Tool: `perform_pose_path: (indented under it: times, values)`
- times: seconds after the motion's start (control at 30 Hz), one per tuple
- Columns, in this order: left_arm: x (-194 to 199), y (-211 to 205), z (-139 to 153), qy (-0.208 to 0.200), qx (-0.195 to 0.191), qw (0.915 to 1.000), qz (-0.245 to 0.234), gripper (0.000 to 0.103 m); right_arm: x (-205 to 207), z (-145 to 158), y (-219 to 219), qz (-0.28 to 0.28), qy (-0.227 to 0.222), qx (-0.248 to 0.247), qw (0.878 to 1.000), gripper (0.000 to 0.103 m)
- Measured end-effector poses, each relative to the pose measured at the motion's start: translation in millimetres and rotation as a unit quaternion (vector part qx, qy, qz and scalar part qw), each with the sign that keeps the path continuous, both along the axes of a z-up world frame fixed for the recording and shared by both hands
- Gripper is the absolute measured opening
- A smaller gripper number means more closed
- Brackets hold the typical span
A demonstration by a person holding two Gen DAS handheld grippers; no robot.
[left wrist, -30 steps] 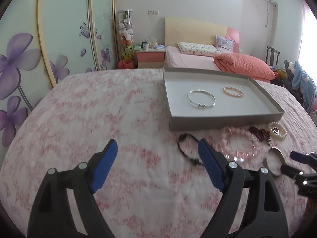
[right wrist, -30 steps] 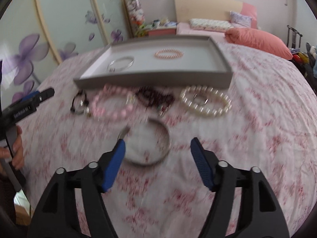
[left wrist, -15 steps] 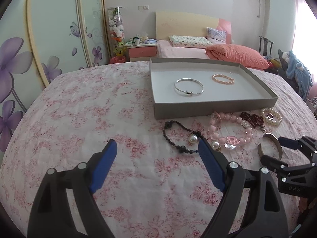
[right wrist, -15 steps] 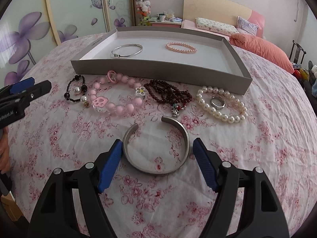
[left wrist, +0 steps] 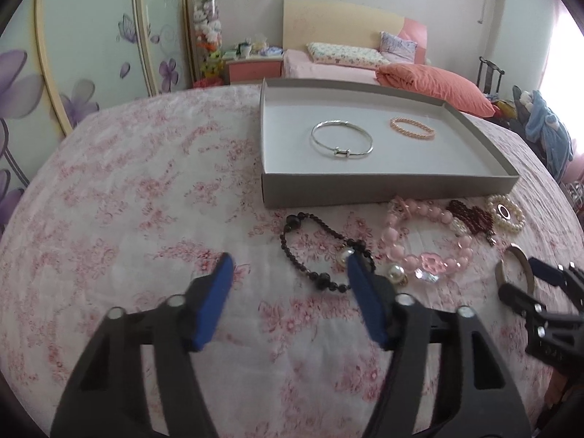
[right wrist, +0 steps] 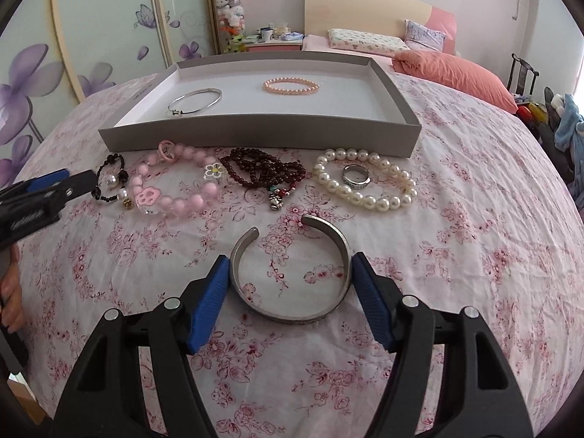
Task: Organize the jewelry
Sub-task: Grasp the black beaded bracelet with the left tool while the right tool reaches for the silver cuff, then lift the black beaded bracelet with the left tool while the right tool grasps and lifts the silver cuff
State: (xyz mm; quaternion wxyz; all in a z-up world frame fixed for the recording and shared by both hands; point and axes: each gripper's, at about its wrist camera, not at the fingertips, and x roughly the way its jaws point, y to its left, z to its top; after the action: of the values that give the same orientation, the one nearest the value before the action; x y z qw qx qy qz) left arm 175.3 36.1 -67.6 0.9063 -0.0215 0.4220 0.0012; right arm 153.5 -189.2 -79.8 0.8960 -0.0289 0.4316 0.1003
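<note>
Right gripper (right wrist: 288, 277) is straddling the silver cuff bangle (right wrist: 292, 310) on the floral tablecloth (right wrist: 474, 255), blue pads just at its outer sides; firm squeeze, cannot tell. Left gripper (left wrist: 288, 273) has just been closing, jaws half-wide, nothing between them; black bead bracelet (left wrist: 321, 252) is lying just ahead by its right pad. Grey tray (right wrist: 255, 135) is sitting farther ahead, holding a thin silver bangle (right wrist: 195, 101) and peach bead bracelet (right wrist: 292, 85).

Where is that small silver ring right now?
In the right wrist view, the small silver ring lies inside the white pearl bracelet, just before the grey tray's right end.
</note>
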Motion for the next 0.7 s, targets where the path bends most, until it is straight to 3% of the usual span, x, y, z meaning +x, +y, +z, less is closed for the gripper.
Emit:
perform_pose_path:
  times: [0.17, 0.4, 0.7]
  values:
    - [17, 6, -8, 0.017, -0.012, 0.9995, 0.023, 0.042, 1, 0, 0, 0.003, 0.0, 0.001, 1.0, 0.068]
    - [5, -14, -10, 0.021, 0.026, 0.9992, -0.021, 0.031, 0, 0, 2, 0.007, 0.0, -0.001, 1.0, 0.068]
    - [2, -17, -9, 0.026, 0.029, 0.9989, -0.024, 0.011, -1, 0, 2, 0.006, 0.0, -0.001, 1.0, 0.068]
